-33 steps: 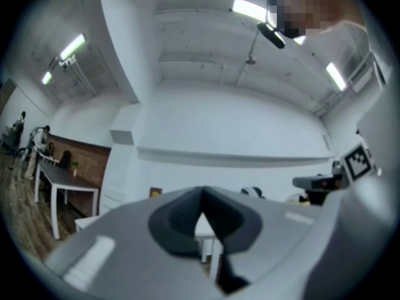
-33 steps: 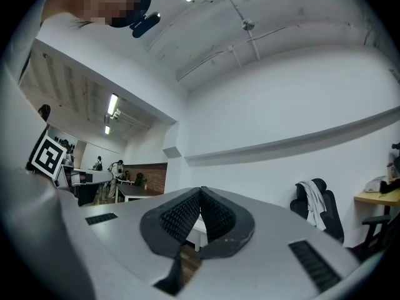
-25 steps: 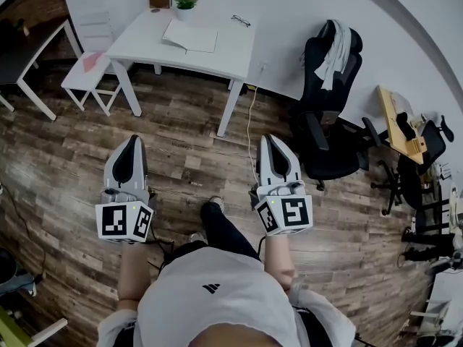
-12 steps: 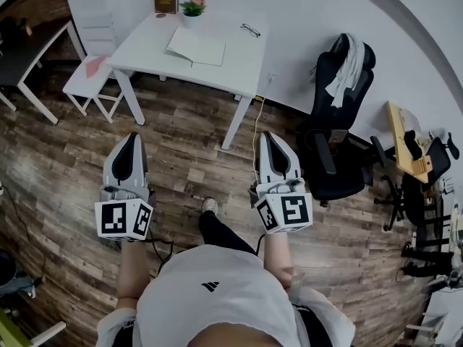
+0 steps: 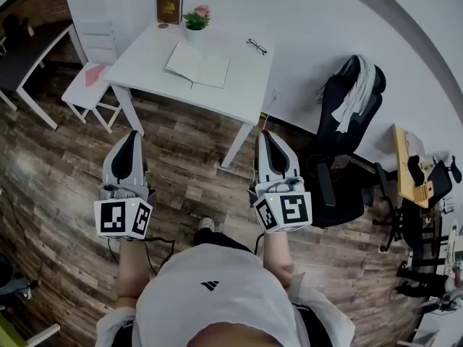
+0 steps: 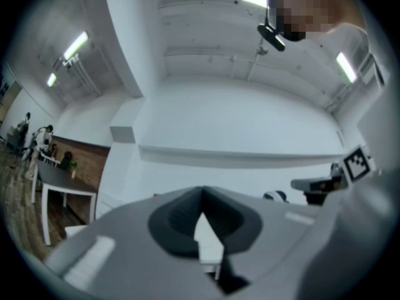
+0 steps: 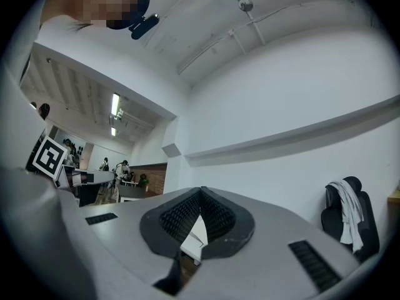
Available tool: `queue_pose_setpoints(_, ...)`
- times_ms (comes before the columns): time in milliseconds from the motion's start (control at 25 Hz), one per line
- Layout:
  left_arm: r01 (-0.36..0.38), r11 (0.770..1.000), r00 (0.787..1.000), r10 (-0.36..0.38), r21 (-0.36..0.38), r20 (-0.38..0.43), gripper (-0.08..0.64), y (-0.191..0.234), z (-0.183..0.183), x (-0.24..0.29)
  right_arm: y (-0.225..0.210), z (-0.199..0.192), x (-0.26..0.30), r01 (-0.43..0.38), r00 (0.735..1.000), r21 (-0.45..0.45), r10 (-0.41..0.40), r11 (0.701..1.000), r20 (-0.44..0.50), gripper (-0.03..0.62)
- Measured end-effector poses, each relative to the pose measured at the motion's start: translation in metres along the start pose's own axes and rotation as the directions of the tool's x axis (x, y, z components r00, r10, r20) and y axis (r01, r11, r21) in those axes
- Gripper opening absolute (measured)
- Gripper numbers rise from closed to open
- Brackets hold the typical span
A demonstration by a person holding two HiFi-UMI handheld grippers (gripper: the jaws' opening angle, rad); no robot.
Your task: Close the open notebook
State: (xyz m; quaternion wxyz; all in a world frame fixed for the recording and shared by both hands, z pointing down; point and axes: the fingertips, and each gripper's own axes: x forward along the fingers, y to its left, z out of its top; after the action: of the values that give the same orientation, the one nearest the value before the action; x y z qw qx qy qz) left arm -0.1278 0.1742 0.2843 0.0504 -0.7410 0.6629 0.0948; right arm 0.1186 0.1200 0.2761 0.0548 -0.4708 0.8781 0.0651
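An open white notebook (image 5: pixel 198 64) lies flat on the white table (image 5: pixel 239 85) against the far wall in the head view. Both grippers are held level over the wood floor, well short of the table. My left gripper (image 5: pixel 130 137) is shut with nothing in it. My right gripper (image 5: pixel 266 137) has its jaws together too and holds nothing. In the left gripper view the gripper (image 6: pixel 201 192) shows its tips meeting, with a slice of the white table behind them. The right gripper view shows the same closed tips of the gripper (image 7: pixel 200 194).
On the table stand a brown book (image 5: pixel 169 7), a small potted plant (image 5: pixel 197 18) and a pair of glasses (image 5: pixel 255 46). A white chair (image 5: pixel 90 78) sits left of the table. A black office chair (image 5: pixel 346 143) with a cloth over it stands at right.
The person has walked toward the table. The table and notebook have come nearer and lower in the head view. Both grippers stayed shut.
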Motion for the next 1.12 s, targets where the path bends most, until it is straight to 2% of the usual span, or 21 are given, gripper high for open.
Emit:
queue_pose_setpoints(360, -0.025, 1.000, 1.000, 0.025, 0.000, 0.012, 0.009, 0.000, -0.012, 0.066, -0.044, -0.012, 0.052, -0.031, 1.000, -0.003, 0.031, 1.000, 0.001, -0.005)
queue_pose_setpoints(640, -0.050, 0.999, 0.999, 0.050, 0.006, -0.019, 0.009, 0.003, -0.025, 0.082, -0.057, -0.025, 0.070, -0.049, 0.999, 0.013, 0.049, 0.999, -0.016, -0.005)
queue_pose_setpoints(1120, -0.006, 1.000, 1.000, 0.006, -0.001, -0.028, 0.009, 0.028, -0.042, 0.140, -0.071, -0.042, 0.126, -0.013, 1.000, 0.017, 0.013, 1.000, -0.022, -0.005)
